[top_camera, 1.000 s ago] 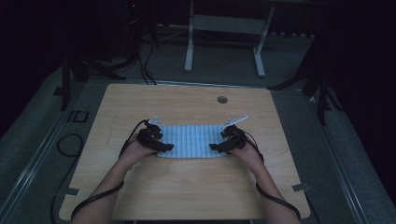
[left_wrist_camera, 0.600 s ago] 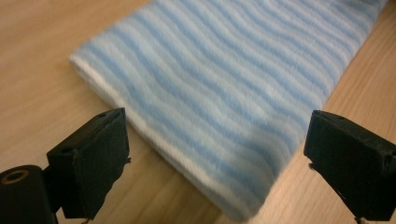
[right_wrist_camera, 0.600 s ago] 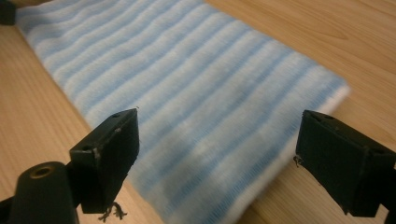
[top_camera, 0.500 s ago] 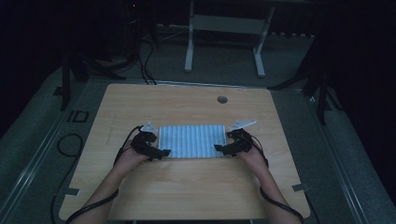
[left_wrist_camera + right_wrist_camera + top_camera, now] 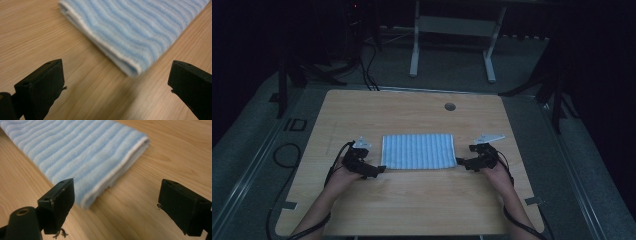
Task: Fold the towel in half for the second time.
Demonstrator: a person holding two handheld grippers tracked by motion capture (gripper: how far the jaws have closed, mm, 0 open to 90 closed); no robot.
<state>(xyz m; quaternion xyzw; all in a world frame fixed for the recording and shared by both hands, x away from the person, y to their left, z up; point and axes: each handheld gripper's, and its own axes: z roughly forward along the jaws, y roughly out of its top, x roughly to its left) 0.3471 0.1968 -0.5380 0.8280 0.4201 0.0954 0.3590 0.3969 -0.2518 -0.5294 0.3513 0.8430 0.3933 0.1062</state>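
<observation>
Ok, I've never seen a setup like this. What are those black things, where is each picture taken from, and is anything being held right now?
There is no robot here: a person holds a two-jaw tool in each hand. One picture looks down from above the wooden table. There you see the left gripper and the right gripper, one at each end of a folded blue-striped towel. The other two pictures come from cameras riding on the grippers; the black blocks at the bottom are their jaws. Both pairs stand wide apart with bare wood between them, so nothing is held. The left jaws have just been opening. A small round hole sits near the far edge.
</observation>
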